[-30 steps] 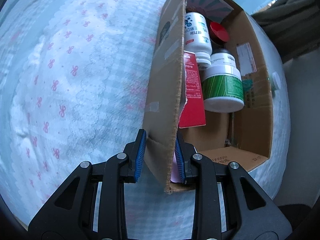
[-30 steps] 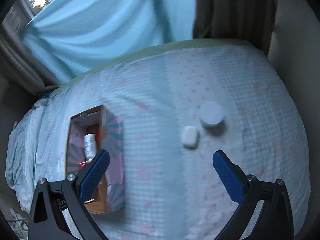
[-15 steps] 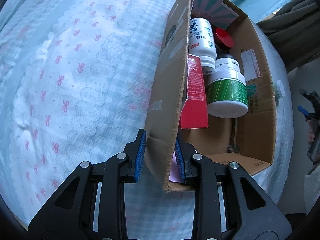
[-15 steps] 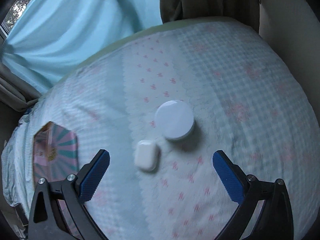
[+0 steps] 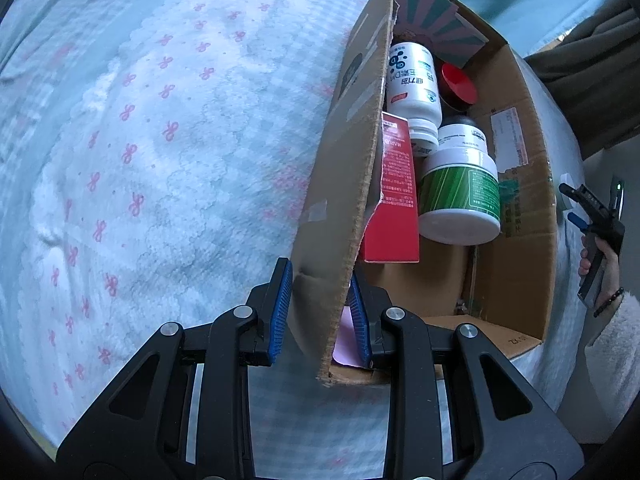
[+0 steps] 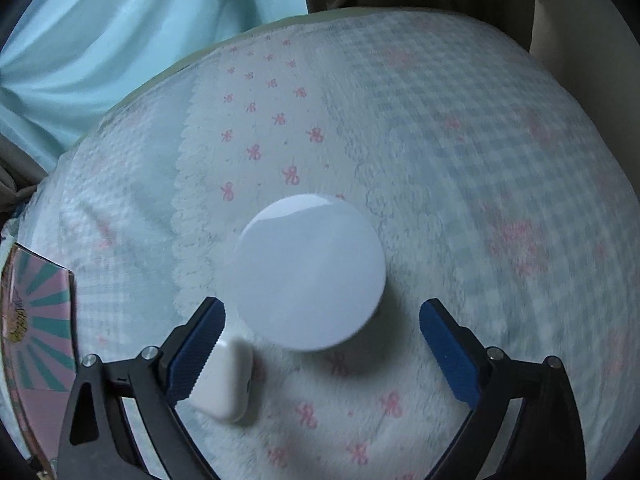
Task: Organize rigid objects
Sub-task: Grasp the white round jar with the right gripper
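Note:
My left gripper (image 5: 320, 316) is shut on the side wall of an open cardboard box (image 5: 516, 208) lying on the bed. In the box lie a white bottle (image 5: 412, 84), a green-labelled jar (image 5: 460, 192), a red carton (image 5: 396, 200) and a red lid (image 5: 460, 84). My right gripper (image 6: 322, 320) hangs low over a round white jar (image 6: 308, 272). Its jaws are closing, with the jar between them, and the pads stand clear of its sides. A small white case (image 6: 224, 384) lies beside the left finger.
The bed cover (image 6: 460, 168) is white and pale blue with pink bows. The box's pink and teal striped flap (image 6: 36, 312) shows at the left edge. A blue curtain (image 6: 100, 40) and a dark curtain hang behind the bed. A person's hand (image 5: 600, 268) holds the right gripper.
The right gripper has come down over the round white jar, which now fills the space between its fingers. The left gripper has kept its hold on the box wall.

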The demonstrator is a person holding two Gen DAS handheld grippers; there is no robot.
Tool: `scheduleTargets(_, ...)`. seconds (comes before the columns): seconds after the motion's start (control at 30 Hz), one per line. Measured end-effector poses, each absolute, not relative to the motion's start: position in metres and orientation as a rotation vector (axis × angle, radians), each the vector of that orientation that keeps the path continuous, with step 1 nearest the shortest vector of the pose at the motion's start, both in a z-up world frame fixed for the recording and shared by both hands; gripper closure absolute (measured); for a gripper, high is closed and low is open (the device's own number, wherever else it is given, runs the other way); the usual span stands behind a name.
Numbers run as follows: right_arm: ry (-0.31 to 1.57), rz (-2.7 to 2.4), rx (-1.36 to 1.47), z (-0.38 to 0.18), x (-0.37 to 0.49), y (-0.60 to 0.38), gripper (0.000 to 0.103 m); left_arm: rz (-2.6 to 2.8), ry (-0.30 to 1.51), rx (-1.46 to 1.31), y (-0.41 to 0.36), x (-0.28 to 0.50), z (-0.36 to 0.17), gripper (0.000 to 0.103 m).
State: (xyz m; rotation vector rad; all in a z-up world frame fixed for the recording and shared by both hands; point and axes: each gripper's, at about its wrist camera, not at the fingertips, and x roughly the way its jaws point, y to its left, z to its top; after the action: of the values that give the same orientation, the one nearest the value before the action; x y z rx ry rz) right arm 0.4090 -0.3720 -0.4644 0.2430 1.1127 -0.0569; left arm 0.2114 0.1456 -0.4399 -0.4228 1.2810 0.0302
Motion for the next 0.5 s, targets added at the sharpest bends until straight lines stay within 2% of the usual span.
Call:
scheduleTargets(0.07,1.109,-0.056,0.215,-0.467,0.413,-0.370,0.009,0.031,1.282,-0.421,0.145,0.211,-0.440,0.078)
scheduleTargets(0.13,1.112,-0.044,0.194,-0.470,0.417,-0.367,0.026,0.032,1.284,-0.419,0.145,0.211,-0.439,0.078)
scheduleTargets(0.23,1.116,-0.040,0.145,-0.476,0.423,-0.362,0.036,0.033,1.289,-0.417,0.145,0.212,-0.439,0.078)
scheduleTargets(0.5,1.076,-0.032,0.132,-0.476,0.420,-0.362,0.036,0.033,1.300,-0.409,0.143,0.214,-0.443,0.078)
